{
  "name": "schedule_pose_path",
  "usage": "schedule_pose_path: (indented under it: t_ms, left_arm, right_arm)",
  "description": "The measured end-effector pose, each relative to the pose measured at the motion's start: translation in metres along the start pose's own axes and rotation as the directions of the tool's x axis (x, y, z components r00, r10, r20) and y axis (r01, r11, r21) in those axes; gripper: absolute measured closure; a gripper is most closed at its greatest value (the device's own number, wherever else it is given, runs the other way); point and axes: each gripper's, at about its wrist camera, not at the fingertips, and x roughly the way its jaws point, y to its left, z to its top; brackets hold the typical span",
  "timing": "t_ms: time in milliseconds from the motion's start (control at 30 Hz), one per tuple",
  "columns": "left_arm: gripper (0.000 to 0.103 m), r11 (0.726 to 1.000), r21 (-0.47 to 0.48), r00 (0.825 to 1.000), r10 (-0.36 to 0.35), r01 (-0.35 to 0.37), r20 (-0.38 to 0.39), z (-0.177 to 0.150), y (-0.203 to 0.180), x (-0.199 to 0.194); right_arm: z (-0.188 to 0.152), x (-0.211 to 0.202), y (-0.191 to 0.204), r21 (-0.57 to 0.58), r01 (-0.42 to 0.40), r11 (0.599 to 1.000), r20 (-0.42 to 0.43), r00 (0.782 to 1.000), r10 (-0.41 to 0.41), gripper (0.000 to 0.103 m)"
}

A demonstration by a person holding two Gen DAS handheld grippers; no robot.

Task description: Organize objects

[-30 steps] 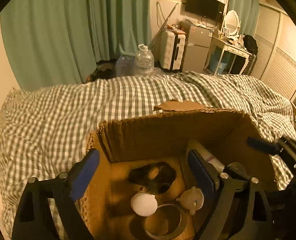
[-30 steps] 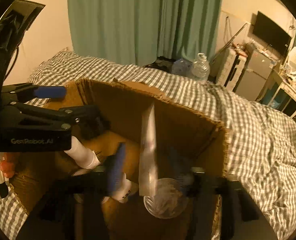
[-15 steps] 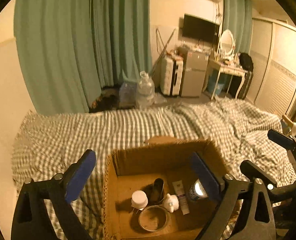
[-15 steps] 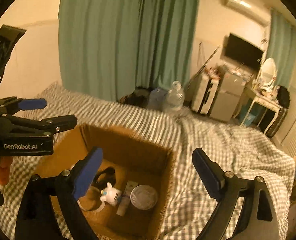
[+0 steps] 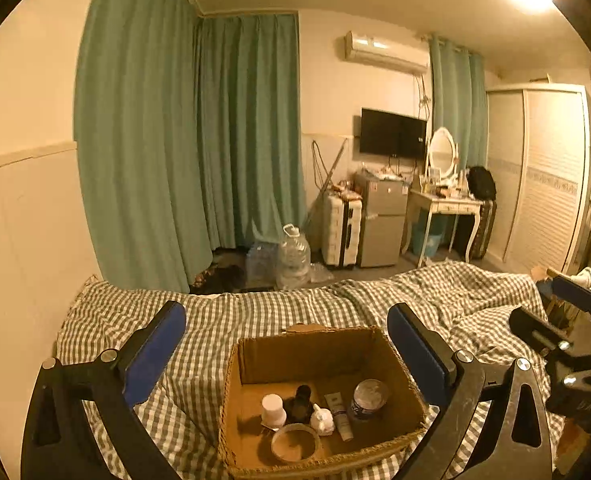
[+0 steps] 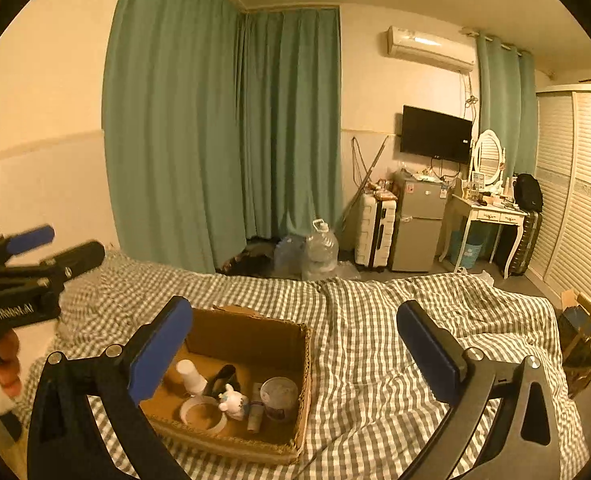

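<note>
Blue-padded left claw [image 5: 285, 346] and right claw [image 6: 295, 344] gape wide, holding nothing.

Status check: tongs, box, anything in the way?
Both tongs, left and right, open, empty. Cardboard box on bed, five items inside. Nothing in the way.

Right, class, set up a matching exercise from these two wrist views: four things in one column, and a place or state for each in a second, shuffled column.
Things:
1. cardboard box
2. small white figurine
3. water jug
4. right gripper

Places or states:
a. on the floor by the green curtain
b. open, holding nothing
c. resting on the checked bedspread
d. inside the box, among the other small items

Pairs: 1-c, 2-d, 3-a, 4-b
</note>
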Motion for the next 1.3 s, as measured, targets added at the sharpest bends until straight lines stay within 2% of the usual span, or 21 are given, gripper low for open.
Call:
schedule_pose_path:
  t_ms: [100, 200, 267, 333, 400, 500, 667, 867, 1000, 1300]
  left_arm:
    - [0.000, 0.999, -0.048, 0.999, 0.016, -0.015, 0.030, -0.020, 0.001, -0.012]
    - [0.000, 0.994, -0.102, 1.000, 0.025, -0.025, 0.002, -0.045, 0.002, -0.015]
    - [0.000, 0.992, -0.116, 0.999, 0.049, -0.047, 0.015, -0.059, 0.002, -0.021]
    - [0.000, 0.991, -0.102, 0.995, 0.092, -0.088, 0.032, -0.074, -0.001, -0.027]
    - [0.000, 0.991, -0.081, 0.993, 0.113, -0.110, 0.033, -0.088, -0.005, -0.029]
    - [0.000, 0.989, -0.066, 0.989, 0.136, -0.133, 0.052, -0.115, -0.005, -0.032]
    - [0.000, 0.988, -0.049, 0.989, 0.148, -0.148, 0.000, -0.146, 0.002, -0.019]
    - [0.000, 0.986, -0.045, 0.987, 0.163, -0.163, -0.003, -0.165, 0.006, -0.016]
    - [0.000, 0.985, -0.027, 0.986, 0.170, -0.170, -0.003, -0.172, 0.005, -0.017]
    - [0.000, 0.985, -0.012, 0.985, 0.169, -0.170, -0.018, -0.175, 0.004, -0.017]
  right_arm:
    - [-0.010, -0.023, 0.000, -0.011, 0.023, 1.000, 0.027, 0.999, -0.022, 0.000]
    - [-0.028, -0.038, -0.001, 0.006, 0.028, 1.000, 0.055, 0.998, -0.028, 0.000]
    - [-0.039, -0.042, 0.000, 0.000, 0.028, 1.000, 0.051, 0.998, -0.028, 0.000]
    - [-0.053, -0.044, 0.001, -0.003, 0.033, 0.999, 0.050, 0.998, -0.033, 0.000]
    - [-0.070, -0.045, 0.000, 0.009, 0.039, 0.999, 0.064, 0.997, -0.040, 0.000]
    - [-0.095, -0.035, -0.002, 0.039, 0.031, 0.999, 0.040, 0.999, -0.032, 0.000]
    - [-0.126, -0.016, -0.006, 0.049, 0.077, 0.996, -0.003, 0.997, -0.077, 0.000]
    - [-0.153, -0.005, -0.011, 0.071, 0.087, 0.994, -0.027, 0.996, -0.085, 0.000]
    - [-0.162, 0.001, -0.005, 0.045, 0.102, 0.994, -0.045, 0.994, -0.100, 0.000]
    - [-0.163, -0.004, 0.007, 0.008, 0.108, 0.994, -0.039, 0.993, -0.108, 0.000]
